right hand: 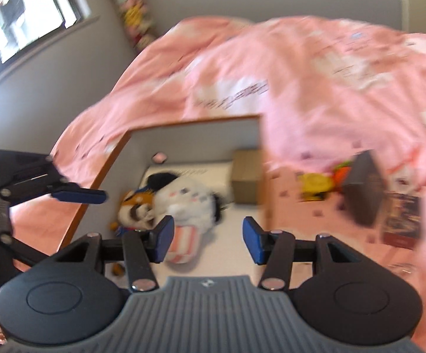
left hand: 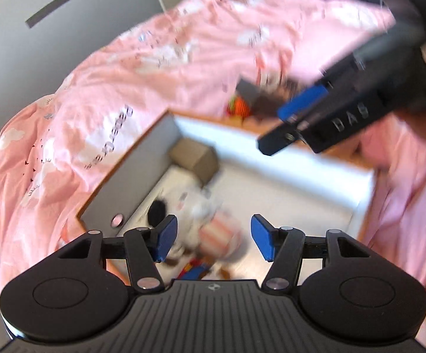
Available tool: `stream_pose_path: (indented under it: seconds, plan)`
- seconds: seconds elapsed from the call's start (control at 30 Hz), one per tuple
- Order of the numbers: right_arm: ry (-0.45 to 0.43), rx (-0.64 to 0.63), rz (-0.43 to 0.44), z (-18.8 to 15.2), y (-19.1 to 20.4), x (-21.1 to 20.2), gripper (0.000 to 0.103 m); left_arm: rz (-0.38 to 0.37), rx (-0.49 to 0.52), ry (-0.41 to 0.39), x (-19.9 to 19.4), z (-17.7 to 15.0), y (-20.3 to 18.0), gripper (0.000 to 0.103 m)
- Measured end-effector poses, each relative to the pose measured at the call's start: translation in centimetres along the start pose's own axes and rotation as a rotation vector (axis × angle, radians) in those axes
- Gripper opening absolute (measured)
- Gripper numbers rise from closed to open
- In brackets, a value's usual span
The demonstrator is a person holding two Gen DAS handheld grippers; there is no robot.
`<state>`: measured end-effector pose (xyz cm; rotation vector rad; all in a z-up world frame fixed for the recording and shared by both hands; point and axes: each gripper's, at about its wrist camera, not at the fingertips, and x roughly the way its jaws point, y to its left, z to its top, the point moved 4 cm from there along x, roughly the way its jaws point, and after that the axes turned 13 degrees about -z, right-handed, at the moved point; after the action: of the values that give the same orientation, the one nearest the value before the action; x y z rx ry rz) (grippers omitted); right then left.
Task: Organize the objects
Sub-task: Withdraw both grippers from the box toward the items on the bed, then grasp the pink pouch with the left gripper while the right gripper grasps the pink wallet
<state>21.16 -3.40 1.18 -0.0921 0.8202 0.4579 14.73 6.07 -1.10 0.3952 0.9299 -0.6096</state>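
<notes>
Both sets of jaws are seen parted and empty, the left gripper [left hand: 211,241] and right gripper [right hand: 207,239] raised over the drawer [right hand: 101,173], where the plush toy [right hand: 183,203] lies. Loose toys [right hand: 324,185] on the pink duvet [right hand: 315,88] could be swallowed by its folds or knocked by a hurried reach.

Motion blur smears the plush toys [left hand: 213,229] between your left fingers [left hand: 165,241]; beyond them, your right gripper [left hand: 298,117] hides blurred items on the bed.
</notes>
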Motion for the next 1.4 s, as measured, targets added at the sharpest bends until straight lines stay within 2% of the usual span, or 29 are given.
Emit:
stream_pose_path:
  seconds: [0.1, 0.27, 0.4, 0.53, 0.67, 0.87, 1.0, 1.03, 1.07, 1.1, 1.27, 1.33, 1.4]
  plan:
    - [-0.028, 0.077, -0.065, -0.6, -3.5, -1.8, 0.053, -0.063, -0.059, -0.056, -2.0, 2.3, -2.2, 0.065]
    - [-0.032, 0.173, -0.2, -3.0, -9.6, -4.1, 0.048, -0.145, -0.037, -0.112, 0.1, 5.7, -5.5, 0.061]
    - [0.018, 0.214, -0.302, -6.2, -13.5, -4.5, 0.04, -0.235, 0.046, -0.057, 4.0, 8.0, -9.1, 0.052]
    - [0.097, 0.276, -0.356, -9.2, -16.3, -3.1, 0.03, -0.287, 0.118, 0.013, 8.3, 10.1, -11.9, 0.052]
    - [0.14, 0.297, -0.372, -10.3, -17.4, -1.5, 0.022, -0.306, 0.15, 0.08, 12.7, 11.7, -13.1, 0.054]
    - [0.18, 0.328, -0.348, -11.2, -18.1, -0.5, 0.022, -0.32, 0.127, 0.169, 17.1, 13.0, -13.2, 0.056]
    - [0.187, 0.34, -0.342, -11.3, -18.2, -0.5, 0.022, -0.337, 0.097, 0.223, 18.9, 13.1, -12.8, 0.052]
    - [0.187, 0.342, -0.341, -11.3, -18.3, -0.5, 0.022, -0.348, 0.079, 0.237, 19.3, 12.9, -12.6, 0.049]
    - [0.185, 0.345, -0.338, -11.3, -18.3, -0.5, 0.022, -0.373, 0.047, 0.243, 19.5, 12.7, -12.3, 0.04]
    - [0.185, 0.348, -0.337, -11.2, -18.3, -0.5, 0.022, -0.4, 0.006, 0.245, 19.6, 12.5, -11.9, 0.038]
    - [0.192, 0.342, -0.346, -11.3, -17.9, -0.9, 0.024, -0.44, -0.13, 0.222, 18.7, 11.8, -10.7, 0.034]
    - [0.193, 0.342, -0.334, -11.2, -17.6, -1.2, 0.033, -0.445, -0.185, 0.208, 17.9, 11.5, -10.3, 0.033]
    - [0.192, 0.359, -0.31, -11.1, -17.3, -1.4, 0.036, -0.421, -0.23, 0.187, 16.8, 11.4, -9.9, 0.032]
